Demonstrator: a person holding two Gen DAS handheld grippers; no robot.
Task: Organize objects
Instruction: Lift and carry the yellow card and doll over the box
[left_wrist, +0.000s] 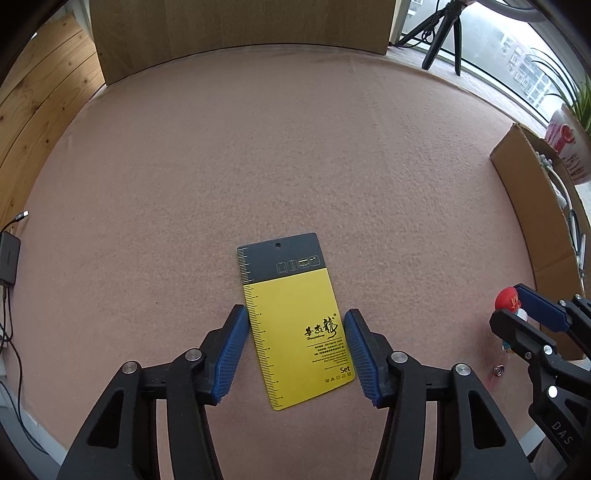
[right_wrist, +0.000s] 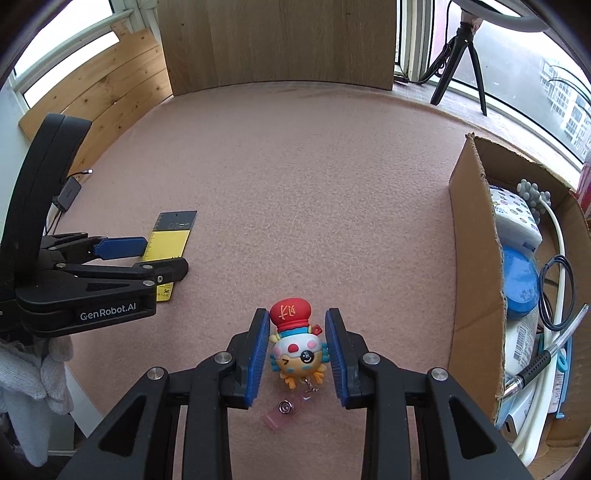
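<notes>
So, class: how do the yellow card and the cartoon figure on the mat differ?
The yellow card lies flat and thin; the cartoon figure is rounded and bulky. The card is yellow and grey with ruler marks; the figure is multicoloured under a red hat. Both rest on the pink mat, each between a tool's blue pads.

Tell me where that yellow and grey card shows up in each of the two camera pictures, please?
Left wrist view: the yellow and grey card lies flat on the pink mat, low in the middle, between the left gripper and its open jaws.
Right wrist view: the same card sits at mid-left, partly hidden by that gripper.
Shared landmark: the cardboard box at the right edge of both.
</notes>
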